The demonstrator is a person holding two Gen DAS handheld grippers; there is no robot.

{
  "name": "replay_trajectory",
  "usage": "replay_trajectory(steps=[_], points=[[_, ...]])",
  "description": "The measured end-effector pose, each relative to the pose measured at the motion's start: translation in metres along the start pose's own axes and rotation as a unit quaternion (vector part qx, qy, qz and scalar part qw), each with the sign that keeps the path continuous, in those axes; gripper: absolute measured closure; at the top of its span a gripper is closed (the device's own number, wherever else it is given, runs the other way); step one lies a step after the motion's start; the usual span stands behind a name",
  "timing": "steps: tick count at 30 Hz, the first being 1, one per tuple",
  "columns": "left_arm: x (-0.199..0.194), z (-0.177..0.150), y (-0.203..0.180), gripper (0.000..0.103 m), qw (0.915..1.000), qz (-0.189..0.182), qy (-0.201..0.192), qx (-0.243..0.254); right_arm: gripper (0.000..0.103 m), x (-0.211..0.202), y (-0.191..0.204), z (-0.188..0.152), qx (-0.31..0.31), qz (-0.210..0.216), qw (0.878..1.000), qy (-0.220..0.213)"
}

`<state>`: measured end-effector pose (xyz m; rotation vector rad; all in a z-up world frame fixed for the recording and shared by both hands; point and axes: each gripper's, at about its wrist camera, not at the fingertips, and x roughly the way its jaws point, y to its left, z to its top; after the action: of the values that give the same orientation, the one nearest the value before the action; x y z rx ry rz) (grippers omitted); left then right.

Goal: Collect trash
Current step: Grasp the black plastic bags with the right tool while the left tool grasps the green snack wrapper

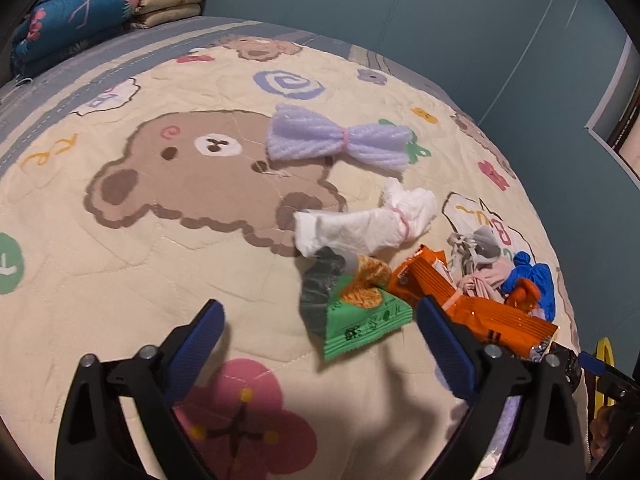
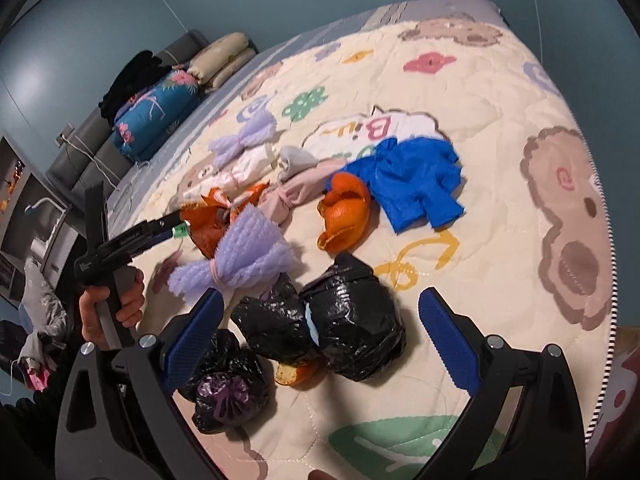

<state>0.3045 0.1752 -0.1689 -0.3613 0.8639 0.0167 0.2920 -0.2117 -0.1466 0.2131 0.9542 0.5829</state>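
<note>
Teal walls close in around a bed covered by a cream quilt (image 1: 120,280) printed with brown bears, flowers and letters; folded bedding (image 1: 100,12) is stacked at its far end. Trash is scattered across the quilt, and the large bear face (image 1: 208,172) serves as the landmark in the left wrist view.

Just right of the bear's head lies a lilac foam-net bundle (image 1: 340,140) tied at its middle. Below that, at the bear's chin, rests a white wad of tissue (image 1: 368,224) cinched with a pink band. Further below and right of the bear sit a green snack wrapper (image 1: 360,320), an orange snack wrapper (image 1: 480,312), a pinkish cloth knot (image 1: 484,280) and a blue glove (image 1: 536,280).

The left gripper (image 1: 320,320) hangs above the quilt with its jaws spread wide and the green wrapper lying between them, untouched as far as the view shows.

In the right wrist view the right gripper (image 2: 320,320) is also spread wide, hovering over two tied black bags (image 2: 352,320), with a smaller black bag (image 2: 228,392) beside its left finger. An orange peel (image 2: 344,212), the blue glove and a second lilac foam-net bundle (image 2: 240,256) lie beyond. A hand (image 2: 116,312) grips the other tool's handle at the left edge.
</note>
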Motion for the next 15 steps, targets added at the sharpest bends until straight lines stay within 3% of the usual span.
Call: replay_trajectory(steps=[1,6,8,9,15], points=[[0.003,0.0,-0.001,0.016,1.0,0.004,0.001,0.004,0.019,0.004,0.0,0.0,-0.003,-0.003,1.0,0.004],[0.014,-0.003,-0.003,0.039,0.9998,-0.011,0.016,-0.006,0.029,0.018,-0.002,-0.004,0.003,0.001,1.0,0.025],[0.019,-0.003,-0.006,0.053,0.9998,-0.014,0.017,0.001,0.05,0.02,-0.002,-0.007,0.001,-0.006,1.0,0.027],[0.022,-0.003,-0.006,0.059,0.9996,-0.022,0.019,-0.005,0.054,0.021,-0.003,-0.008,0.002,-0.008,1.0,0.029],[0.022,-0.003,-0.003,0.082,0.9986,-0.042,0.018,-0.028,0.068,0.022,-0.001,-0.013,0.001,0.004,0.999,0.035]])
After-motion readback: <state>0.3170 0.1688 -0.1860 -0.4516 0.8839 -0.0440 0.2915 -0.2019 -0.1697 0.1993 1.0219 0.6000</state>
